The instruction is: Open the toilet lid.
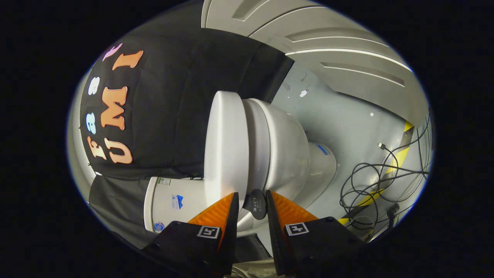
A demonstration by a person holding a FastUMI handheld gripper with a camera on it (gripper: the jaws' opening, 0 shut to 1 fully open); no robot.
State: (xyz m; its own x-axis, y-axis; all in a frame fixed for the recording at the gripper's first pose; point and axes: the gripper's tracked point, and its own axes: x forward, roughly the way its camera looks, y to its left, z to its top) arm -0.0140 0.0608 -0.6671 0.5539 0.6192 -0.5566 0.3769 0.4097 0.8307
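The view is rolled onto its side, so the toilet (270,150) appears lying across the middle of the scene, just ahead of the tongs (251,204). Its white lid (225,150) is closed down flat against the seat and bowl (285,150), seen edge-on as a broad pale disc facing the black cloth wall (185,100). A small dark round handle tab (256,204) sticks out from the rim of the lid and sits right between the two fingers (222,212) of the tongs. The fingers stand partly apart, one on each side of the tab, with narrow gaps visible between them and it, so the tongs are open around the tab and not pressing on it. Beyond the bowl, the toilet's pedestal (322,166) meets the grey floor (339,116), which carries a few white specks. A tangle of dark cables (370,181) lies on the floor near the pedestal, crossing a yellow strip (399,154) of tape. On the other side of the fingers, the white cistern (173,204) rests against the black cloth, bearing small stickers too small to make out. A pale panelled door (339,50) stands beyond the floor, well apart from the toilet.
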